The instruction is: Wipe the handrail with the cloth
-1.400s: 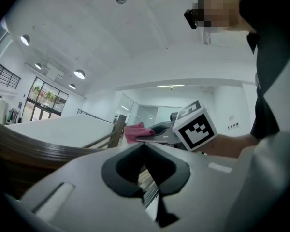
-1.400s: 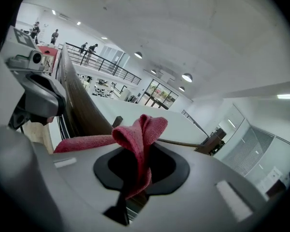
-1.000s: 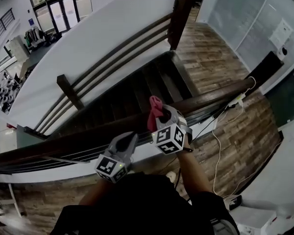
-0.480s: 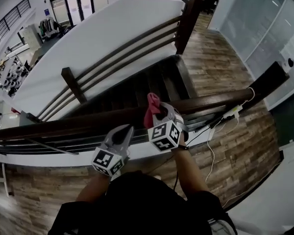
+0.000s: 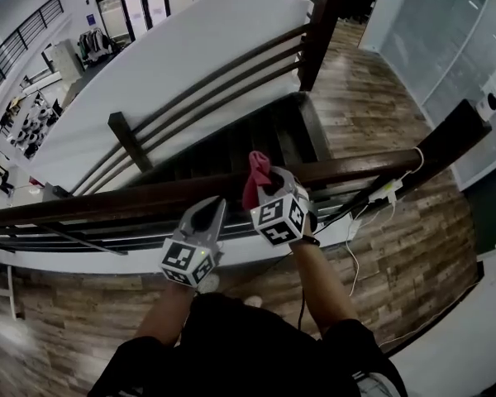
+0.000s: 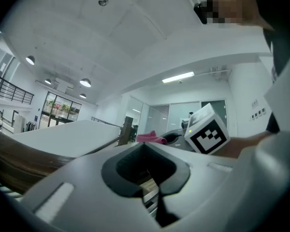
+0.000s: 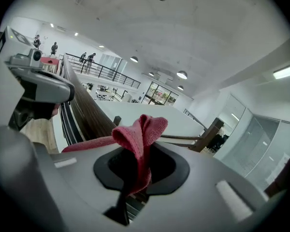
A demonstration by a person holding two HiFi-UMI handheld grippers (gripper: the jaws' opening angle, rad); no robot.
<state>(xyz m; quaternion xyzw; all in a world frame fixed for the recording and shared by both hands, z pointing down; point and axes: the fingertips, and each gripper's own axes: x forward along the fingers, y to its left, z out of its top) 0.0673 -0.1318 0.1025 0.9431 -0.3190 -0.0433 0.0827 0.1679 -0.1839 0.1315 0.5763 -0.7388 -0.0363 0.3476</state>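
Cloth (image 7: 137,139), red, pinched in right gripper (image 5: 270,184) fingers at handrail (image 5: 107,203); left gripper (image 5: 212,215) fingers closed together, empty.

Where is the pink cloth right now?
In the head view, the pink cloth is pinched in the right gripper, mid-picture, at the dark handrail.

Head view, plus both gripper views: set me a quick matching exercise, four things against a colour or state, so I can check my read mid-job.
Things:
1. cloth
2. handrail
3. left hand-held gripper
4. right hand-held gripper

Colour or state:
A. shut, nothing in it
B. dark brown wood
C. red
D. shut on the cloth

Pairs: 1-C, 2-B, 3-A, 4-D
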